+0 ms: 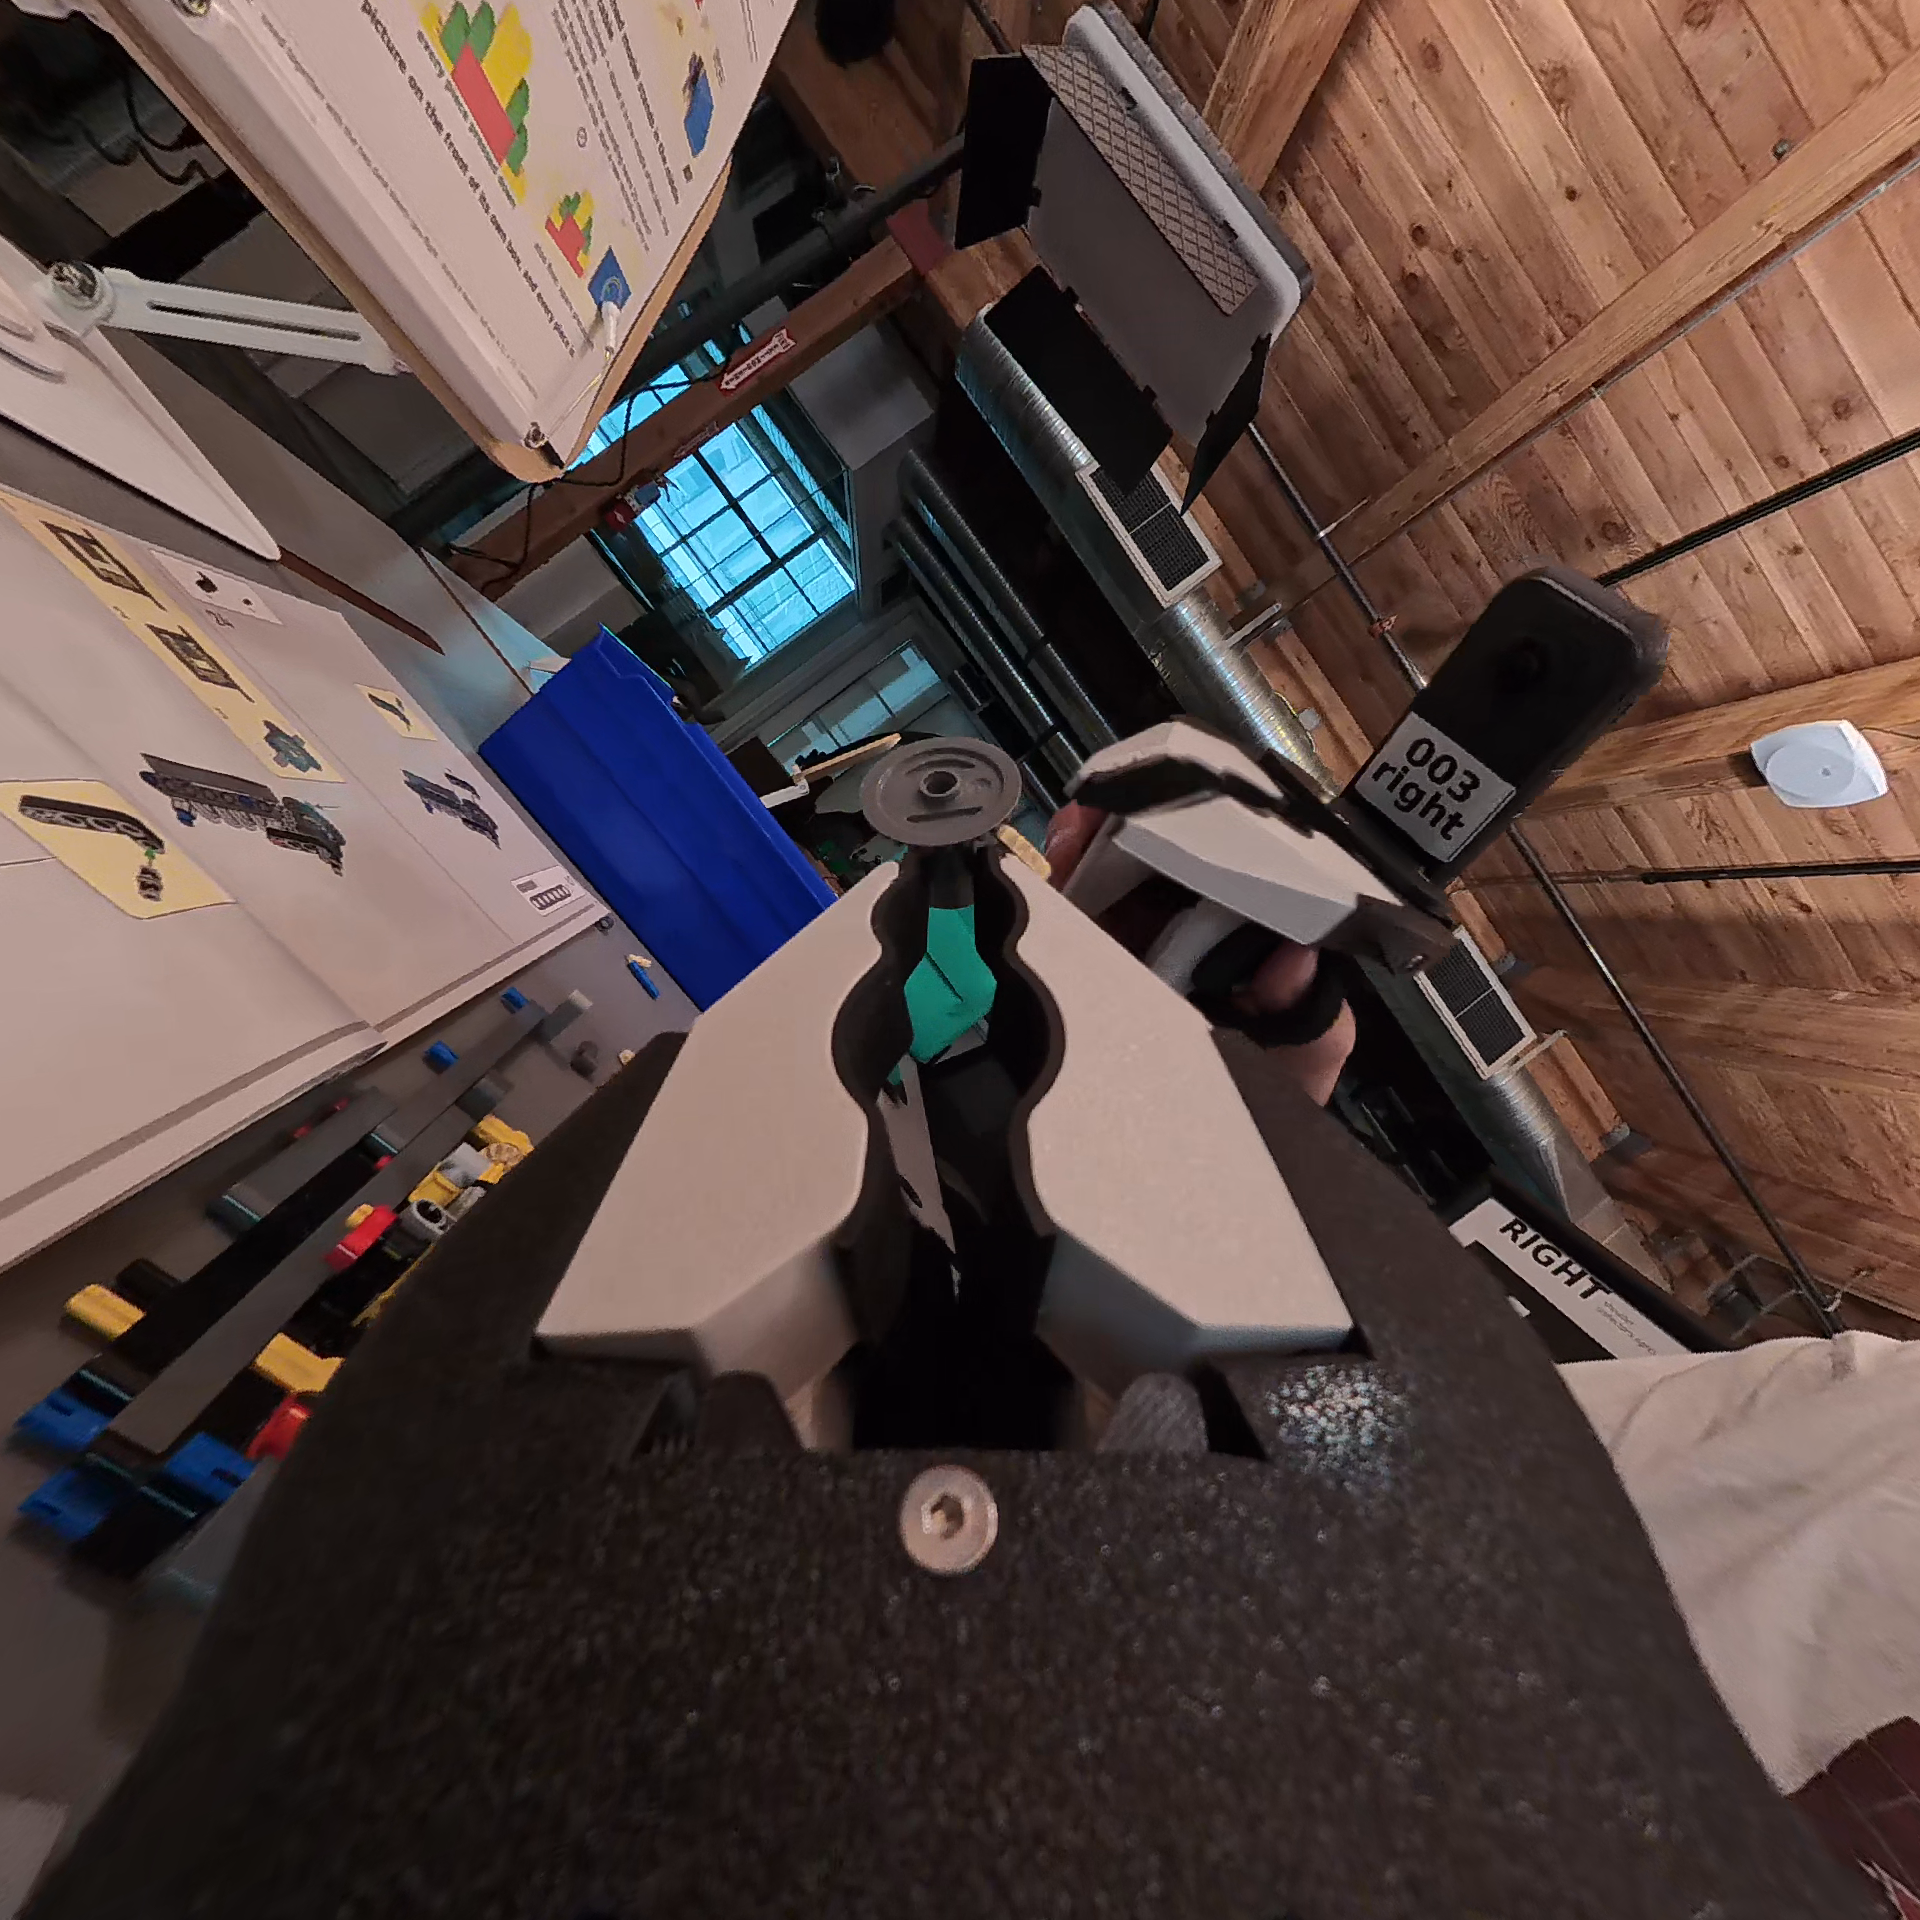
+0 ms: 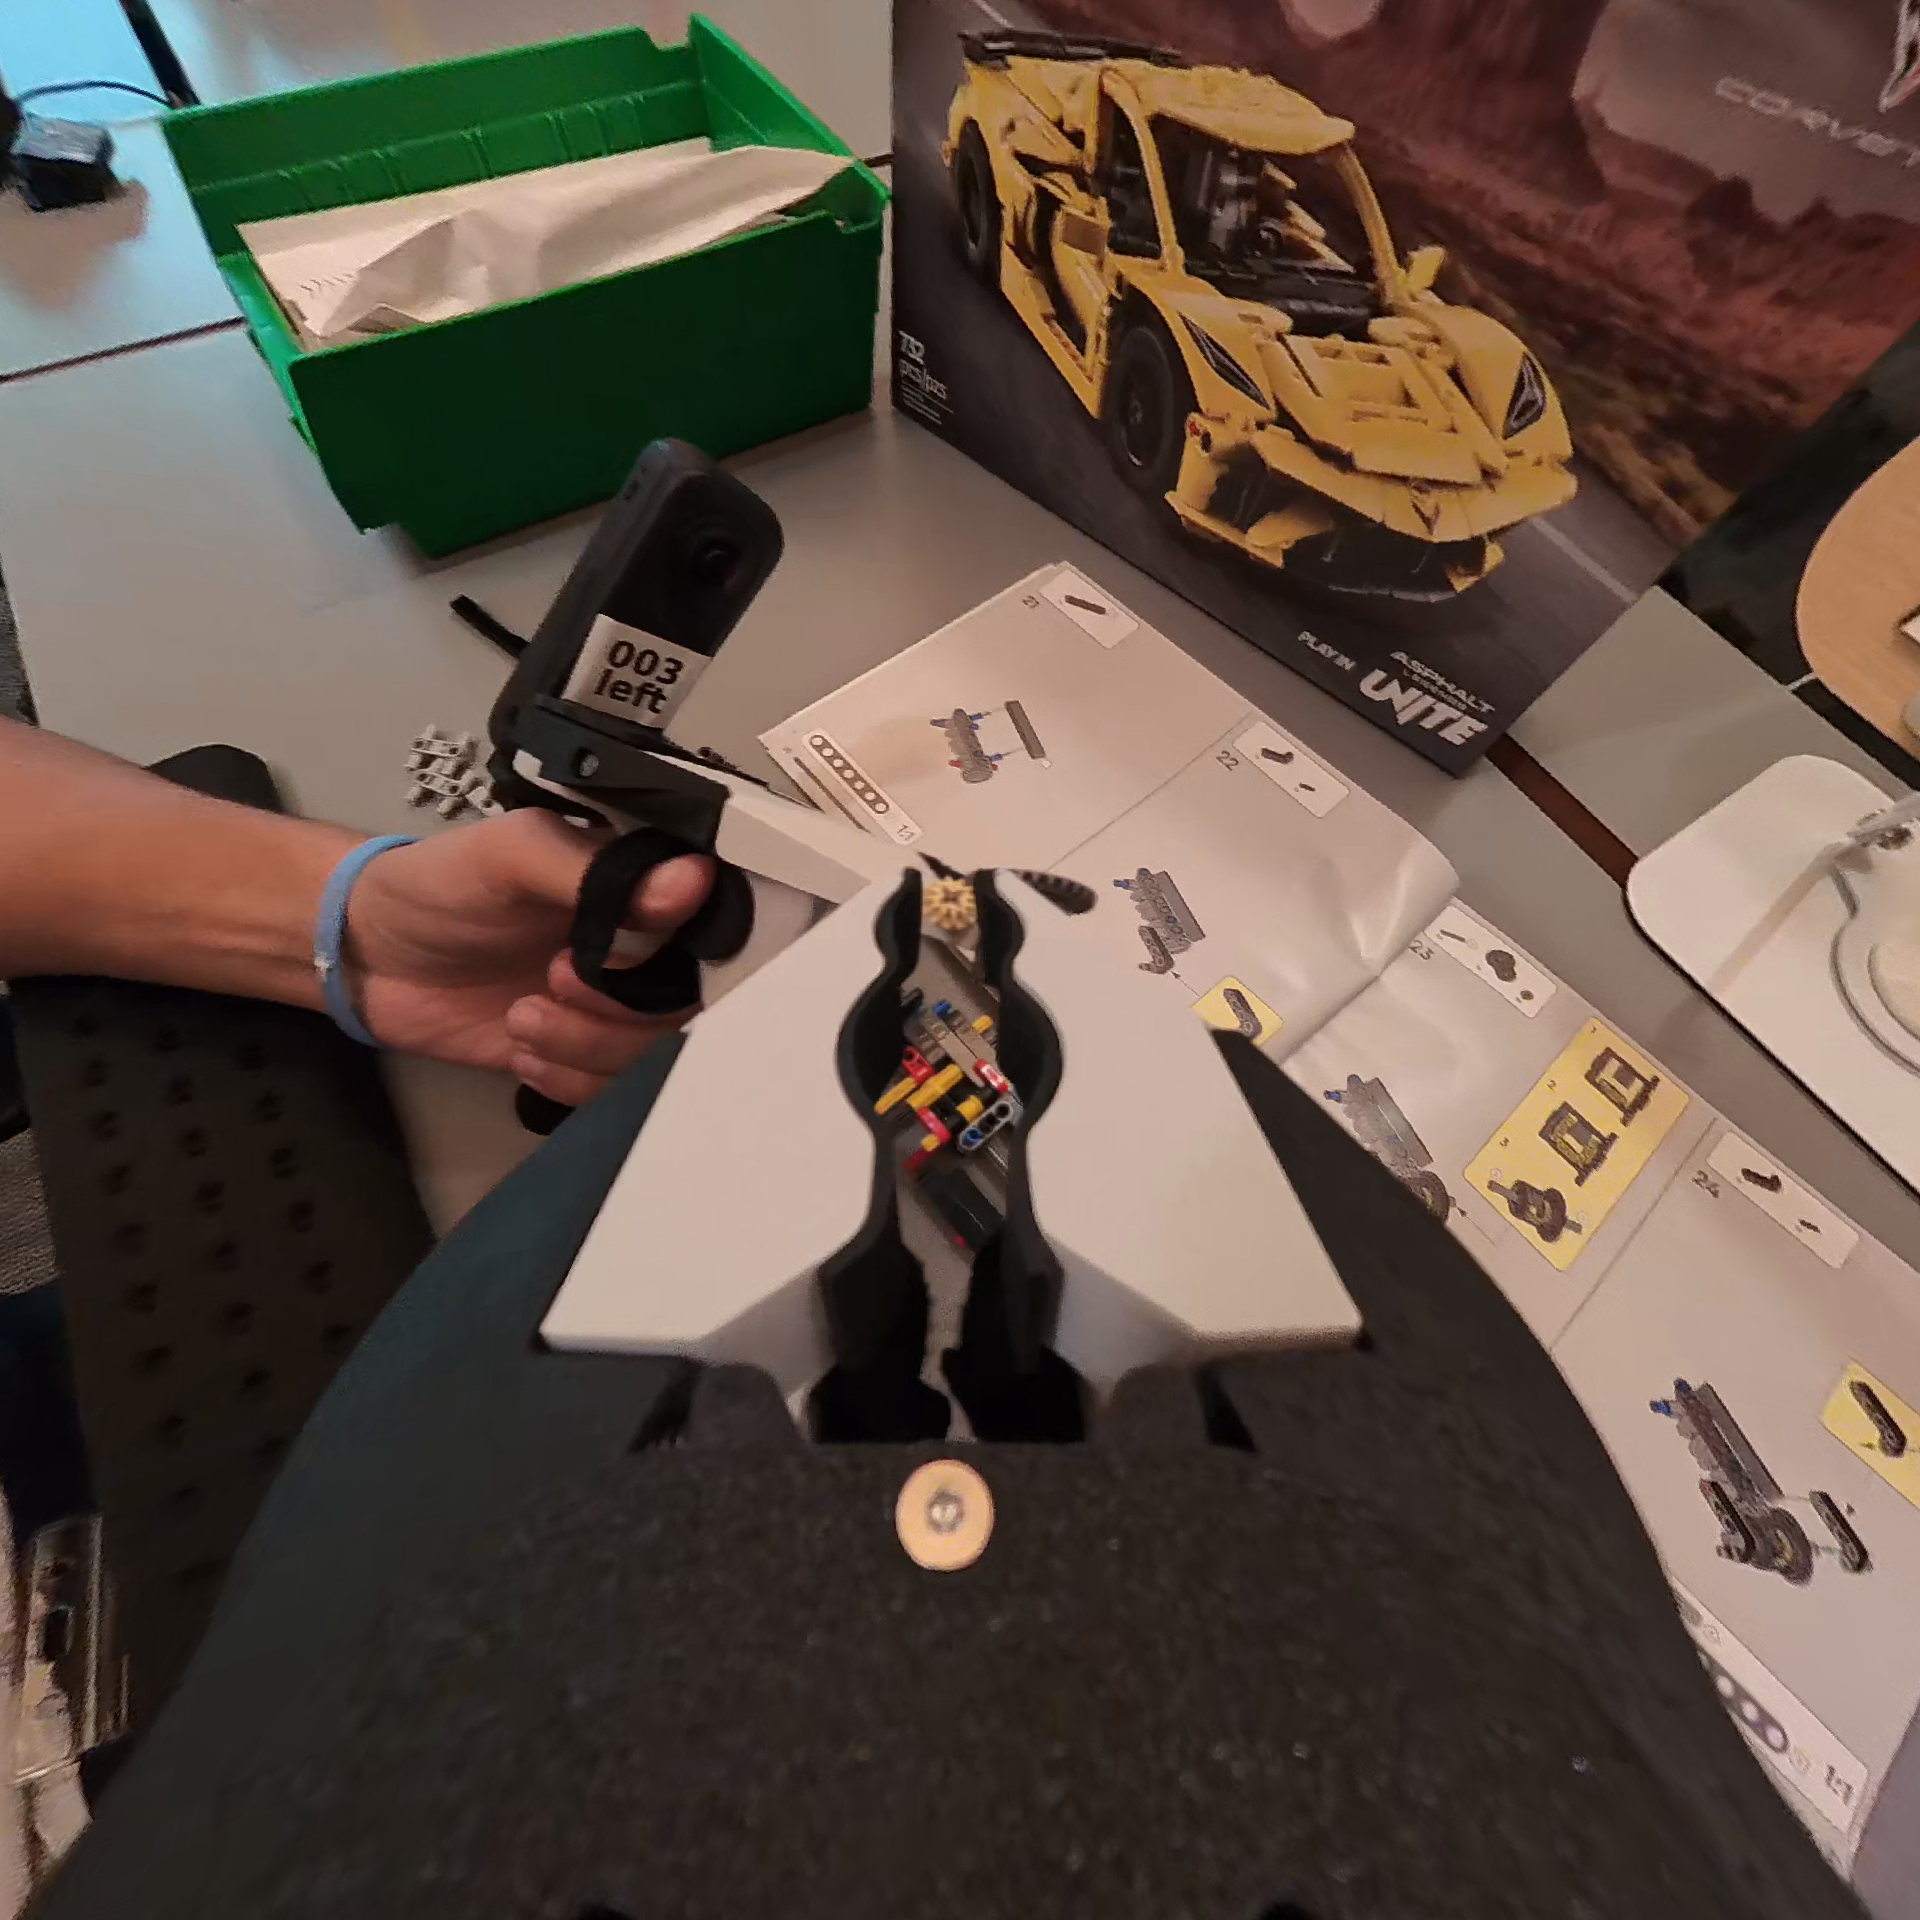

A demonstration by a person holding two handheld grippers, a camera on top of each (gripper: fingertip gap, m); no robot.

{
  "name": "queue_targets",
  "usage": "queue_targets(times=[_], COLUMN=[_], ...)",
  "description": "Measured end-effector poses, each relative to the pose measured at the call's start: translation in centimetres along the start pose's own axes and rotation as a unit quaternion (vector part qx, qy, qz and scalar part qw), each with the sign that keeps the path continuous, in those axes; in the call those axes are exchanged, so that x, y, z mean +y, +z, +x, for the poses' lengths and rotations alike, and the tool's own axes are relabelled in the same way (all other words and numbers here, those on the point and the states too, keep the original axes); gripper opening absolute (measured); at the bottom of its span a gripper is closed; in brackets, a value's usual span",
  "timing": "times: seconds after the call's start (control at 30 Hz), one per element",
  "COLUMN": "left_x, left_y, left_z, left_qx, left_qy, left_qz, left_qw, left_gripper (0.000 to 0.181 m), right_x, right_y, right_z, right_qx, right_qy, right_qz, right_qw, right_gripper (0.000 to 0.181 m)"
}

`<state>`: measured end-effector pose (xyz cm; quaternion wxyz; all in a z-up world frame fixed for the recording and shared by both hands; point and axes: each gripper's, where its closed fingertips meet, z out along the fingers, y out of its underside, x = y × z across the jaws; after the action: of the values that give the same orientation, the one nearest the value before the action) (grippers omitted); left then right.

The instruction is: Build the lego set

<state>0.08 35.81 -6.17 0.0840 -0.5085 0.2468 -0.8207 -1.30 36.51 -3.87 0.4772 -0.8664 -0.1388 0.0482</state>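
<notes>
Left hand-held gripper [image 1: 940, 868]: fingertips closed on a grey disc piece [image 1: 939, 790], raised off the worktop [image 2: 208, 561]. Right hand-held gripper [image 2: 948, 896]: closed on a tan gear [image 2: 948, 900], above the open instruction booklet [image 2: 1299, 894].

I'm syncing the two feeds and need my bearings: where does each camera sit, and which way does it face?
Left wrist view: on the left tongs, rolled sideways, facing the gray disc, right tongs and ceiling.
Right wrist view: on the right tongs, looking down at the tan gear, instruction booklet, the person's left hand.
Shared: booklet and each other's tongs.
</notes>
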Motion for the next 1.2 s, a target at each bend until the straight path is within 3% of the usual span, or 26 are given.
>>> queue_targets(times=[0.03,0.2,0.37,1.2], left_x=[0.1,0.0,0.0,0.0], left_y=[0.0,0.0,0.0,0.1], left_z=[0.0,0.1,0.2,0.9], left_qx=[-0.001,-0.005,-0.004,0.011], left_qy=[0.003,0.017,0.018,0.028], left_qz=[-0.002,-0.001,0.001,0.000], left_qw=[1.000,1.000,1.000,1.000], left_gripper=[0.008,0.007,0.007,0.008], right_x=[0.0,0.1,1.3,1.1], right_y=[0.0,-0.2,1.0,1.1], right_z=[-0.3,1.5,1.0,0.9], right_qx=[-0.003,0.052,-0.002,-0.071], right_qy=[-0.003,0.019,0.076,0.147], right_qz=[-0.001,0.017,0.009,0.049], right_qw=[1.000,0.998,0.997,0.985], right_gripper=[0.014,0.039,0.051,0.031])
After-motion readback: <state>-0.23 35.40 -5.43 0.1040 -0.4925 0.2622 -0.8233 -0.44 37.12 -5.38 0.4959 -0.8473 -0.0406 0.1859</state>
